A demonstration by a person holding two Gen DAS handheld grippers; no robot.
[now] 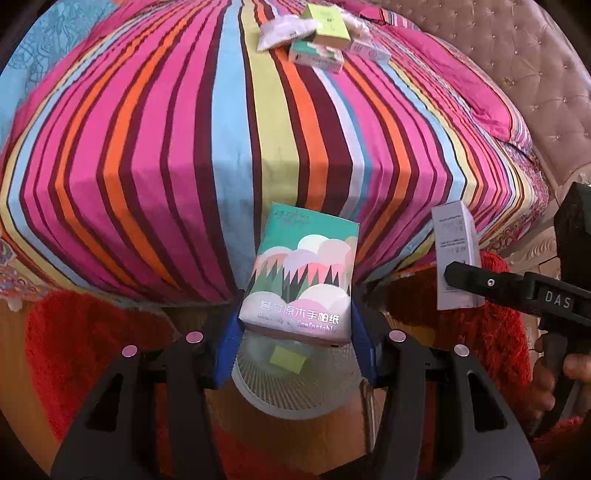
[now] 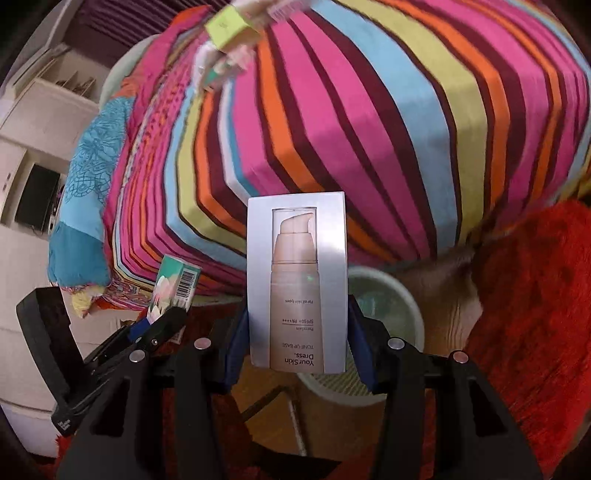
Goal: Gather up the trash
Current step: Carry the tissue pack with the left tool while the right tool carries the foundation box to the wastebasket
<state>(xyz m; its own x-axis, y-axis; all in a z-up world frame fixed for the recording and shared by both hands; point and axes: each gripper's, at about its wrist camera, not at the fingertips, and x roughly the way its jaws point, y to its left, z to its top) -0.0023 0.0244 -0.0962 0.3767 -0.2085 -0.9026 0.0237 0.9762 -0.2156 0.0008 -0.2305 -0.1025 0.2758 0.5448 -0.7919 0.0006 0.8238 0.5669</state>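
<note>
**Both grippers hold packets over the bin**

The left gripper pinches a tissue pack between its blue pads, directly above a white mesh bin with a yellow-green scrap inside. The right gripper clamps a silver cosmetics box over the same bin, which stands on the floor by a red rug. Beyond, on the striped bedspread, lie more packets: a lime box, a white wrapper and another tissue pack, close together.
</note>
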